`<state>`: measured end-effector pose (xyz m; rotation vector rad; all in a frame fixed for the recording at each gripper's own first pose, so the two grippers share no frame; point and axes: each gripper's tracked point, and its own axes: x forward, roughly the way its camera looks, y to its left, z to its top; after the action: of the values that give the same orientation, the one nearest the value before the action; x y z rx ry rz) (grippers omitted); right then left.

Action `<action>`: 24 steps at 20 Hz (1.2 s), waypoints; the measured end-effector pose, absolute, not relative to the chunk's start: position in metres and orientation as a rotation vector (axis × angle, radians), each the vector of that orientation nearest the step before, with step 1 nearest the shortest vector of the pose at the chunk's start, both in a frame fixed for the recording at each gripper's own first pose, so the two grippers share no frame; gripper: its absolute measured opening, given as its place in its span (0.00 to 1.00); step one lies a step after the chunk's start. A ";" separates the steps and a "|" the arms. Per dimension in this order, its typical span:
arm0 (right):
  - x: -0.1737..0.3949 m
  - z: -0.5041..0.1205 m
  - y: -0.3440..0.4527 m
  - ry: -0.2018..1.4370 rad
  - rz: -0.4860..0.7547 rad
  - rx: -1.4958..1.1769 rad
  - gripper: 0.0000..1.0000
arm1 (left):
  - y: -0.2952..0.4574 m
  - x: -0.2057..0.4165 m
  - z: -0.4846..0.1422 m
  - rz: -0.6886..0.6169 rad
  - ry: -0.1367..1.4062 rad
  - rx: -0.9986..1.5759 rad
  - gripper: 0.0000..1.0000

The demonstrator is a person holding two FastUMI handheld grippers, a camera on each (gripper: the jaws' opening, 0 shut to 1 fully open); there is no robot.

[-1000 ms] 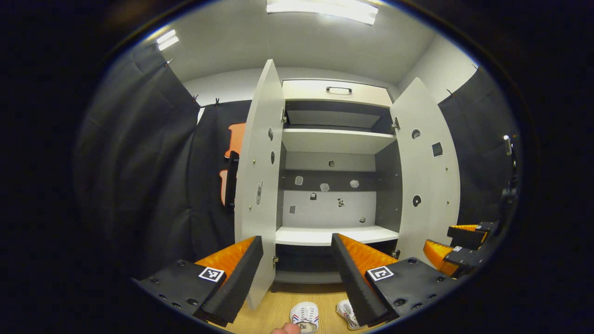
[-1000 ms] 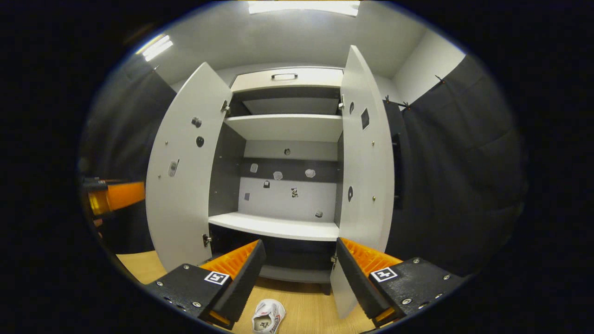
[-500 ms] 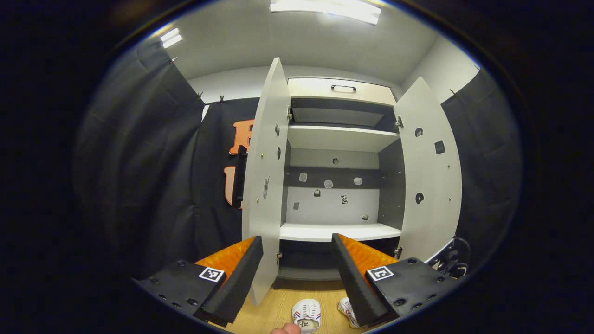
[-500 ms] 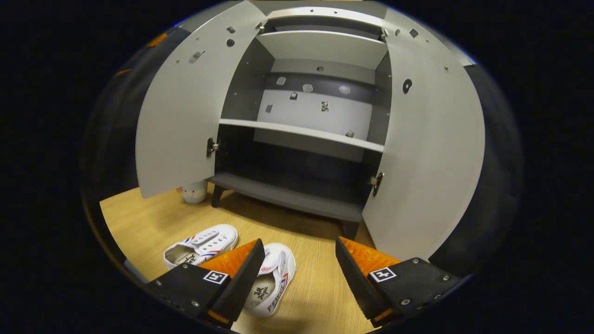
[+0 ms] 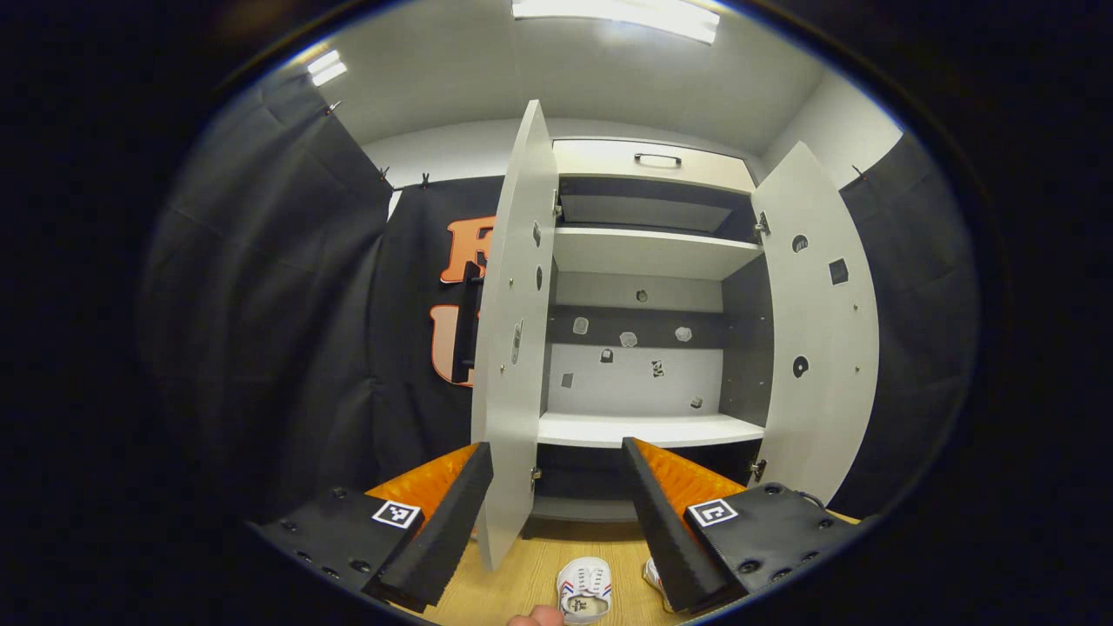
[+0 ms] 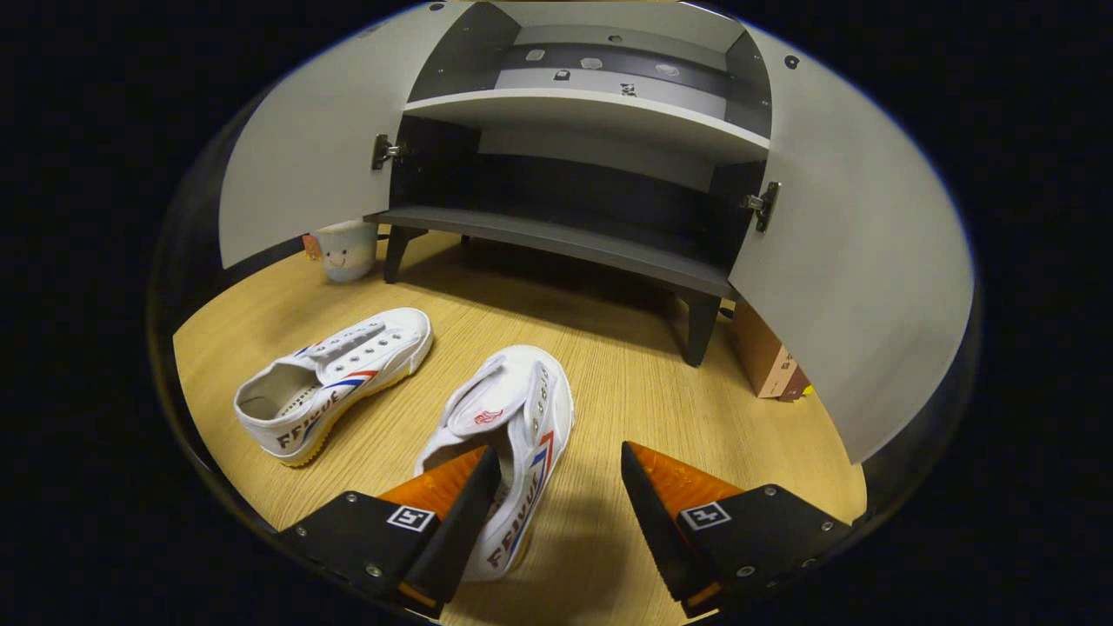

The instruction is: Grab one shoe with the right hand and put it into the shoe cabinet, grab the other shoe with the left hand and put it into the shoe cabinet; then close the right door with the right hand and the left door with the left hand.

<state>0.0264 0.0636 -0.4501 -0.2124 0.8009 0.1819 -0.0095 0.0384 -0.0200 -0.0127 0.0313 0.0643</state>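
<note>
Shoes [image 6: 509, 435] lie before the open shoe cabinet [image 6: 556, 239]; right tool [image 6: 556, 522] gapes wide above one, left tool [image 5: 556, 513] likewise spread.

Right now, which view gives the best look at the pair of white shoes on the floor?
The right gripper view: both white shoes lie whole on the wooden floor before the open cabinet, one already between the right gripper's open jaws. The left gripper view catches just their tips at its bottom edge.
</note>
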 end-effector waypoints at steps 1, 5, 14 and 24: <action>0.034 -0.455 0.065 0.805 0.183 -0.205 0.83 | 0.039 -0.008 -0.020 0.065 0.034 -0.010 0.94; 0.051 -0.474 0.068 0.844 0.183 -0.170 0.67 | 0.041 -0.007 -0.021 0.072 0.038 0.009 0.96; 0.059 -0.483 0.063 0.825 0.149 -0.206 0.04 | 0.044 -0.012 -0.019 0.083 0.030 0.014 0.96; 0.057 -0.371 0.055 0.656 0.103 -0.114 0.01 | 0.029 -0.010 -0.025 0.041 0.035 -0.006 0.98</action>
<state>0.0568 0.0550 -0.3709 -0.1141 0.6563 0.1035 -0.0102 0.0293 -0.0252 -0.0060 0.0351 0.0413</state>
